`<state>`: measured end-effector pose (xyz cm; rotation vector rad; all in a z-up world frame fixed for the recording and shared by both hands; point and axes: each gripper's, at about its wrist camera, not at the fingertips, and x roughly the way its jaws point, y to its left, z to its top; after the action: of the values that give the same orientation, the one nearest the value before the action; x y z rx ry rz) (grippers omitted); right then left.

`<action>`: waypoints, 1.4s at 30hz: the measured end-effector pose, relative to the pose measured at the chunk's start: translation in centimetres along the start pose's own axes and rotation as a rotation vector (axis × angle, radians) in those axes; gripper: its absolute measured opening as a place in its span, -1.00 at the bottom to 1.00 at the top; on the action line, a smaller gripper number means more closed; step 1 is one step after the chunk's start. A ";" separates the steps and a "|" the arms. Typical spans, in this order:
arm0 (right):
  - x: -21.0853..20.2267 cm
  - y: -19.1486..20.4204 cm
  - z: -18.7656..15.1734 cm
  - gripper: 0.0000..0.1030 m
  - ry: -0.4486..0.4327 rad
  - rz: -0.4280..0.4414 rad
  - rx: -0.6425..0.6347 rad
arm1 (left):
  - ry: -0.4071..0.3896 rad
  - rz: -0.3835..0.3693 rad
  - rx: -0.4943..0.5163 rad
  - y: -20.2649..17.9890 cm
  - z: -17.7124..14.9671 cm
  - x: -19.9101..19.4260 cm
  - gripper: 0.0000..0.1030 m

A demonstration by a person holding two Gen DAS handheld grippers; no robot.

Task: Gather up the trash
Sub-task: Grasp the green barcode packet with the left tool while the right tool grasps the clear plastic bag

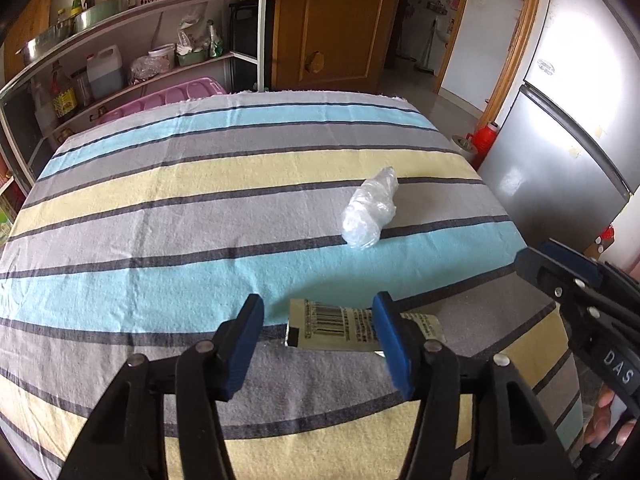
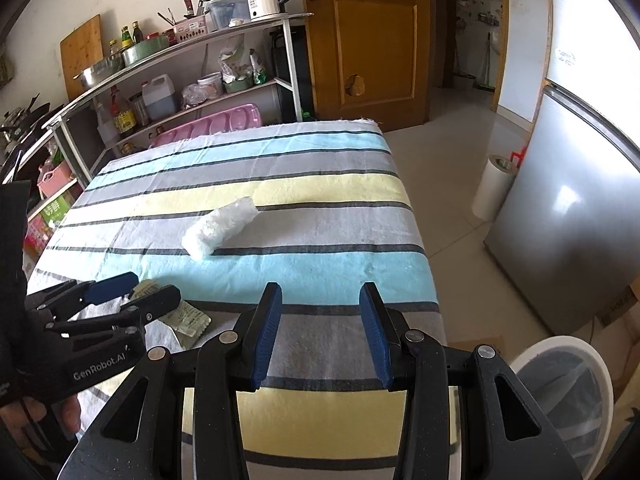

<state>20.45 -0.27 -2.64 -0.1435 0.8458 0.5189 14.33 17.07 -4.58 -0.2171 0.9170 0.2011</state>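
Two bits of trash lie on the striped counter (image 2: pixel 320 272) — a flat wrapper (image 1: pixel 332 326) between the left gripper's (image 1: pixel 318 338) wide fingers, seemingly untouched, and a crumpled plastic bag (image 1: pixel 370 214) mid-counter; the right gripper (image 2: pixel 320 334) gapes empty near the right edge.

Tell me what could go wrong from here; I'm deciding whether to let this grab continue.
The left gripper is open over a flat foil sachet lying on the striped tablecloth; its fingers may pinch cloth or slide over it. The crumpled plastic bag is light and could roll. The bin sits below the table edge, so drops may miss.
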 end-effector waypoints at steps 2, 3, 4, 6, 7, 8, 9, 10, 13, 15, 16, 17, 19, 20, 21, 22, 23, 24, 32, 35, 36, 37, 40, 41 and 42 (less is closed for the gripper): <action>0.4 0.7 0.5 -0.19 0.008 0.011 -0.003 | -0.002 0.012 0.019 0.4 -0.1 -0.3 -0.25; 0.7 1.1 0.8 -0.19 0.013 0.029 -0.005 | -0.001 0.036 0.032 0.6 -0.2 -0.3 -0.42; 1.0 1.4 1.0 -0.19 0.020 0.037 -0.005 | 0.005 0.051 0.040 1.1 -0.4 -0.1 -0.42; 1.6 2.1 1.3 -0.19 0.035 0.049 -0.010 | 0.002 0.036 0.033 2.0 -0.7 -0.2 -0.50; 1.9 2.4 1.4 -0.19 0.042 0.054 -0.009 | 0.002 0.046 0.036 2.4 -0.7 -0.4 -0.52; 2.2 2.7 1.5 -0.19 0.047 0.059 -0.009 | 0.000 0.059 0.037 2.7 -0.8 -0.4 -0.58; 2.6 3.1 1.6 -0.19 0.055 0.067 -0.009 | 0.002 0.059 0.035 3.2 -0.8 -0.4 -0.64; 2.7 3.4 1.7 -0.19 0.059 0.072 -0.005 | 0.003 0.055 0.035 3.5 -0.8 -0.5 -0.68; 3.2 4.0 2.3 -0.19 0.056 0.110 0.028 | 0.002 0.049 0.034 4.5 -0.9 -0.7 -0.77; 3.7 4.4 2.9 -0.19 0.053 0.129 0.053 | 0.003 0.046 0.031 5.1 -1.0 -0.9 -0.79; 4.1 4.5 3.1 -0.19 0.056 0.133 0.069 | 0.004 0.042 0.024 5.4 -1.1 -1.0 -0.79; 4.5 4.6 3.3 -0.19 0.060 0.144 0.090 | 0.004 0.034 0.015 5.6 -1.1 -1.1 -0.79; 5.2 4.7 3.7 -0.19 0.067 0.160 0.117 | 0.004 0.015 0.003 6.0 -1.2 -1.1 -0.79; 5.5 4.9 3.8 -0.19 0.065 0.161 0.119 | 0.003 0.010 -0.001 6.1 -1.2 -1.2 -0.79; 5.8 5.1 4.0 -0.19 0.065 0.160 0.118 | 0.003 0.005 0.003 6.2 -1.3 -1.2 -0.79; 6.1 5.4 4.0 -0.18 0.067 0.162 0.119 | 0.002 0.000 -0.002 6.3 -1.4 -1.3 -0.80; 6.5 5.6 4.2 -0.17 0.075 0.168 0.119 | 0.004 -0.003 -0.004 6.4 -1.5 -1.4 -0.79; 6.9 5.8 4.4 -0.17 0.086 0.165 0.116 | 0.004 -0.006 -0.004 6.6 -1.5 -1.4 -0.79; 8.6 6.4 4.7 -0.13 0.111 0.177 0.115 | 0.011 -0.064 -0.012 7.1 -1.9 -1.9 -0.54; 8.8 5.7 4.3 -0.22 0.125 0.146 0.128 | 0.006 -0.075 0.022 6.7 -2.1 -2.4 0.17; 8.7 5.6 4.2 -0.29 0.126 0.150 0.127 | -0.005 -0.087 0.038 6.6 -2.3 -2.7 0.24; 8.5 5.3 4.0 -0.37 0.125 0.159 0.131 | -0.016 -0.099 0.057 6.2 -2.3 -3.0 0.24; 8.1 4.6 3.9 -0.45 0.124 0.165 0.157 | -0.029 -0.097 0.112 5.3 -2.3 -3.4 0.28; 8.0 4.5 3.8 -0.47 0.123 0.159 0.156 | -0.032 -0.093 0.129 5.0 -2.3 -3.4 0.30; 7.8 4.3 3.6 -0.47 0.122 0.155 0.150 | -0.026 -0.101 0.148 4.5 -2.1 -3.2 0.34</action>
<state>25.08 7.61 -5.73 0.0286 1.0172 0.5945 9.62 20.54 -3.71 -0.1226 0.8890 0.0420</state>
